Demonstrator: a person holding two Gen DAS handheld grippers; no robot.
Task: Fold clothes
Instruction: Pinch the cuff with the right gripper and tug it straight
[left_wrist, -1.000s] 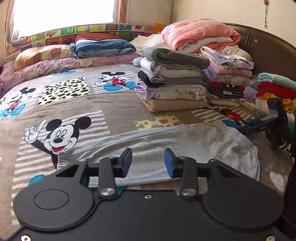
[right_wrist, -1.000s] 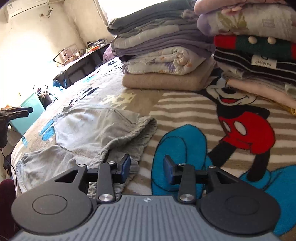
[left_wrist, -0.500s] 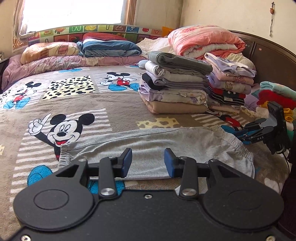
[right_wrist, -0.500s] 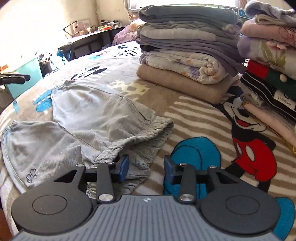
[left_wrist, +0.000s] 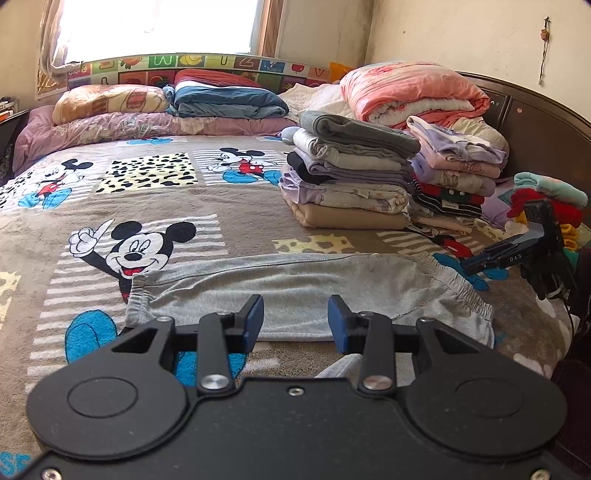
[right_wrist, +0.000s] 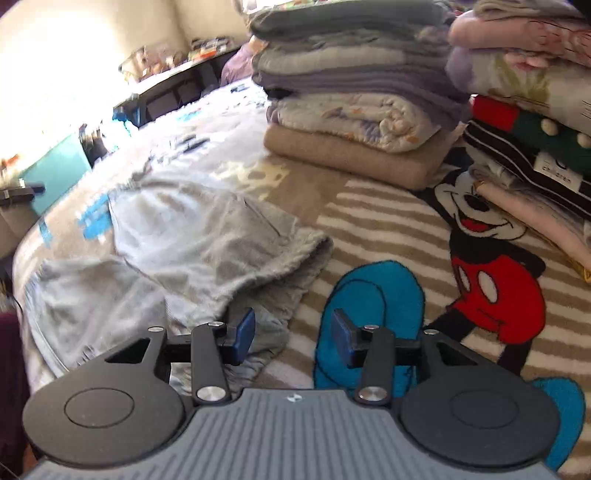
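A pair of light grey trousers (left_wrist: 295, 284) lies flat across the Mickey Mouse blanket (left_wrist: 155, 192), folded leg on leg, waistband to the right. It also shows in the right wrist view (right_wrist: 192, 251). My left gripper (left_wrist: 295, 319) is open and empty, hovering just short of the trousers' near edge. My right gripper (right_wrist: 291, 334) is open and empty, just above the waistband end; it appears at the right of the left wrist view (left_wrist: 517, 254).
Stacks of folded clothes (left_wrist: 351, 173) stand beyond the trousers, with a second stack (left_wrist: 458, 173) and coloured clothes (left_wrist: 550, 199) to the right. Pillows and folded quilts (left_wrist: 229, 99) line the far side. A dark headboard (left_wrist: 535, 122) bounds the right. A desk (right_wrist: 173, 85) stands beside the bed.
My left gripper has drawn back and up from the trousers. My right gripper has swung around near the waistband end. Both stay open.
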